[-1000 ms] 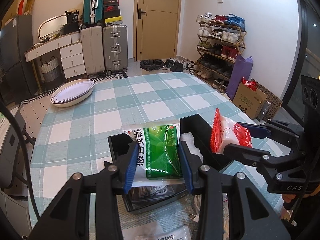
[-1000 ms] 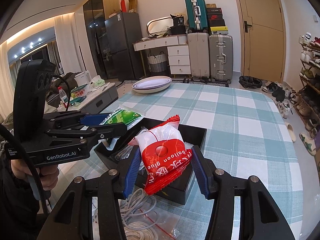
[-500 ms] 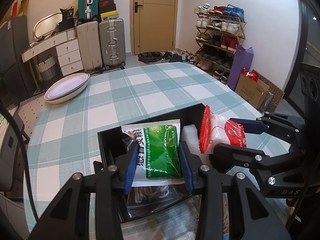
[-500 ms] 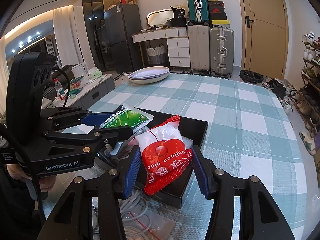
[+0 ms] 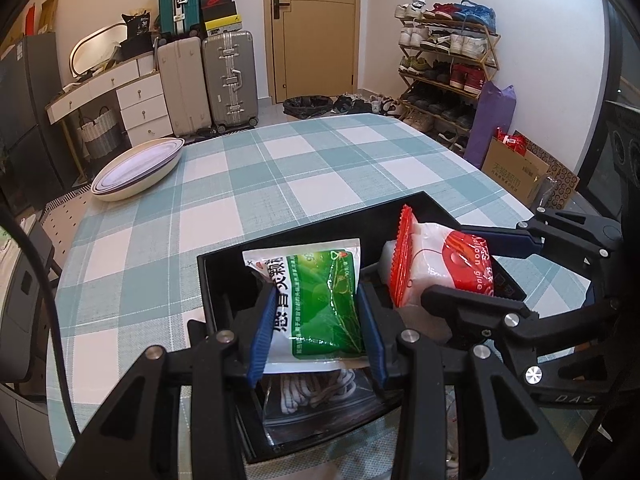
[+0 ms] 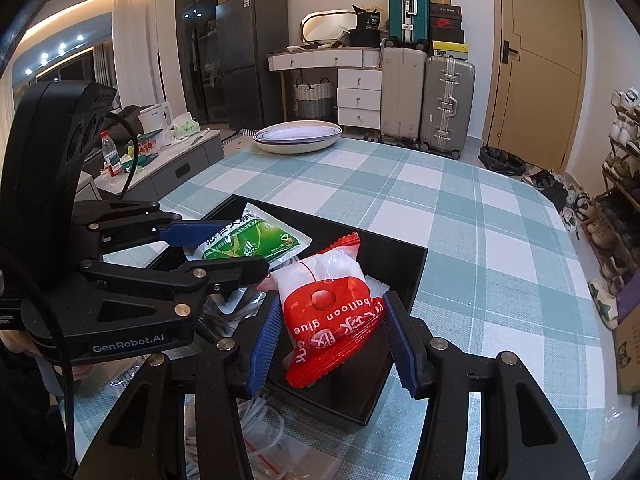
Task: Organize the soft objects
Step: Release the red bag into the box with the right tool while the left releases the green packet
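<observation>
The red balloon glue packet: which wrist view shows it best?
The right wrist view. The red balloon glue packet faces the camera there, label readable, held between the right gripper fingers above the black tray. The left wrist view shows the packet only from the side, partly behind a gripper finger.

stacked plates (image 5: 136,170), suitcases (image 5: 228,80), shoe rack (image 5: 448,64)

Lived-in home, entry-dining room: checked table (image 5: 304,184); beyond table, door (image 5: 314,28), suitcases (image 5: 208,80), drawer unit (image 5: 140,106); shoe rack (image 5: 448,68) right of table.
</observation>
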The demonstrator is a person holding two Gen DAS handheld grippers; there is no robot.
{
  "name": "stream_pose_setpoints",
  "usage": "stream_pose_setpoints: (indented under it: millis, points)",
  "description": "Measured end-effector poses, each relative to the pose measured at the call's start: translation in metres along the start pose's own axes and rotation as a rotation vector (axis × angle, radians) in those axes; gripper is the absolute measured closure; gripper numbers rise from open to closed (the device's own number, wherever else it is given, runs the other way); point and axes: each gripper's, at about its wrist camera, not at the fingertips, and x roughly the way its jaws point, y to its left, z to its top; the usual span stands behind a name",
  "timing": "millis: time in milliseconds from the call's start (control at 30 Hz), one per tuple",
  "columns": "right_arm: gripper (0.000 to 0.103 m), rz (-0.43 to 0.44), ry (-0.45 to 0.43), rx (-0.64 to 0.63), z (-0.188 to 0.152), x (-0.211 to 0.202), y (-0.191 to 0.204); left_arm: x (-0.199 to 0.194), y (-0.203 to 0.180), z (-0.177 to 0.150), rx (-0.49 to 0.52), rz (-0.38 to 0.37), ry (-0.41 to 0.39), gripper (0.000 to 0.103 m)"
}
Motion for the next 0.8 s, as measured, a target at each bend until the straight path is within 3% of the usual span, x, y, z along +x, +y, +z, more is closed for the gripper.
stream_pose_setpoints:
  millis: [667,733,800]
  points:
    - [0.051,-0.023,0.028,-0.055,0.008,0.019,0.004,0.006,0.008,-0.002,-0.014,-0.005,0.010,0.063]
    - [0.046,-0.022,0.023,-0.059,0.008,0.016,0.004,0.005,0.009,-0.001,-0.023,-0.017,0.016,0.061]
    - [0.029,-0.009,-0.007,-0.055,0.007,0.007,0.004,0.003,0.010,-0.001,-0.033,-0.032,0.019,0.057]
